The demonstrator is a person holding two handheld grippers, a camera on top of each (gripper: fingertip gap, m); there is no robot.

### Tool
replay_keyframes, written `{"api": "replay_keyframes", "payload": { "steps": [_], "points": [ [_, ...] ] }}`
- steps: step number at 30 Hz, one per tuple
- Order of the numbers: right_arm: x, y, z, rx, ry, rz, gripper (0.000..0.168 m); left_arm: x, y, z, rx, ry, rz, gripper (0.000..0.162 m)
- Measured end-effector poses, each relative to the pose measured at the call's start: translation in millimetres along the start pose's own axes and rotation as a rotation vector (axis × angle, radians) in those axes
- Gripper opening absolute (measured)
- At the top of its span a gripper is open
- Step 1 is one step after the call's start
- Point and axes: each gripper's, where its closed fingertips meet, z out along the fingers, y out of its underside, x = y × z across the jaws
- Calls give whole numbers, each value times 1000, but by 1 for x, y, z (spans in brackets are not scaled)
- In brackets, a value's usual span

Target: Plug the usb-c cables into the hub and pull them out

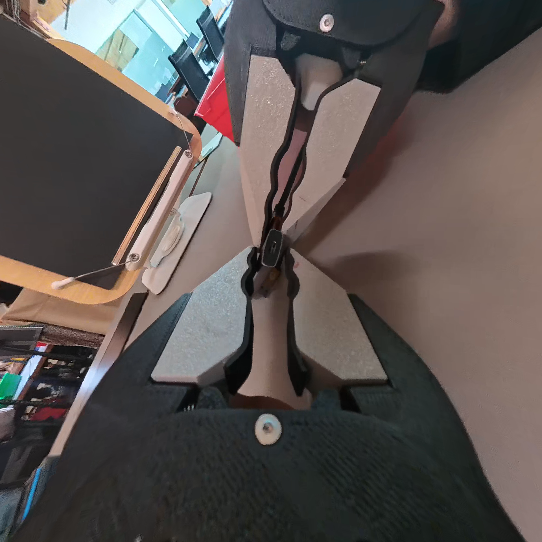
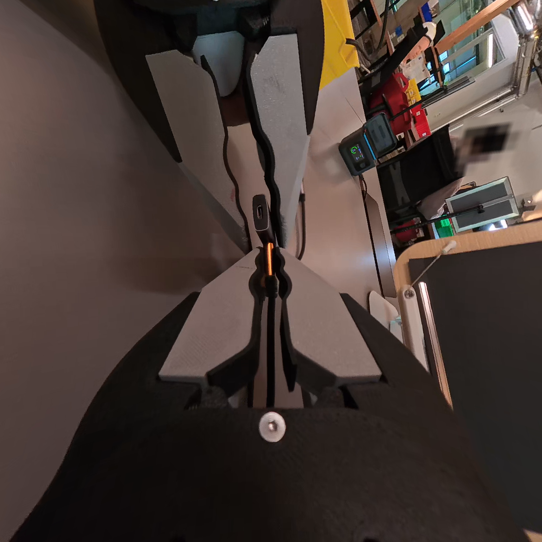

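Observation:
My left gripper (image 1: 269, 267) is shut on a small dark grey hub (image 1: 272, 248) and holds it above the table. The hub's end with an empty port shows in the right wrist view (image 2: 259, 213). My right gripper (image 2: 268, 258) is shut on the orange-banded plug (image 2: 269, 258) of a black USB-C cable (image 2: 270, 337). The two grippers point tip to tip. The plug's front end meets the hub's lower end; I cannot tell whether it is seated in a port. The right gripper also shows at the top of the left wrist view (image 1: 274, 223).
The grey-brown table (image 1: 440, 234) lies under both grippers. A black panel with a tan rim (image 1: 73, 146) stands beside them, with a white flat piece (image 1: 181, 234) at its foot. A red bin (image 1: 217, 99), a yellow bin (image 2: 337, 44) and a small grey device with a lit screen (image 2: 366, 146) sit farther off. Both grippers' tips are close together, under 4 cm apart.

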Motion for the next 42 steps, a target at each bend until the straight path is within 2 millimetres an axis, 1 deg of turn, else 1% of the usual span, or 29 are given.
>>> {"api": "replay_keyframes", "payload": {
  "steps": [3, 5, 9, 13, 15, 18, 21, 23, 29, 42],
  "points": [
    [0, 0, 13, 9, -11, -52, 3, -5, 13, -4, -59, -38, 39, 13],
    [4, 1, 20, -32, -14, 19, 4, -10, 22, -4, -91, -58, 34, 12],
    [9, -1, 25, -89, 6, 115, 5, -18, 26, -6, -83, -71, -30, 12],
    [2, 3, 29, -117, -4, 57, 4, -13, 33, -6, -101, -43, -47, 13],
    [4, 2, 28, -94, 9, 18, 4, -14, 32, -5, -98, -50, -50, 13],
    [7, -2, 25, -33, 26, -128, 3, -17, 30, -6, -83, -58, -53, 12],
    [11, -4, 19, -4, 29, -155, 3, -21, 24, -7, -97, -105, 26, 8],
    [9, 0, 16, -15, 30, -197, 3, -20, 23, -5, -126, -121, 87, 8],
    [11, 5, 14, -19, 18, -186, 4, -21, 23, 0, -138, -141, 101, 9],
    [10, 5, 8, -15, 7, -190, 4, -18, 17, -1, -107, -138, 102, 9]
  ]
}}
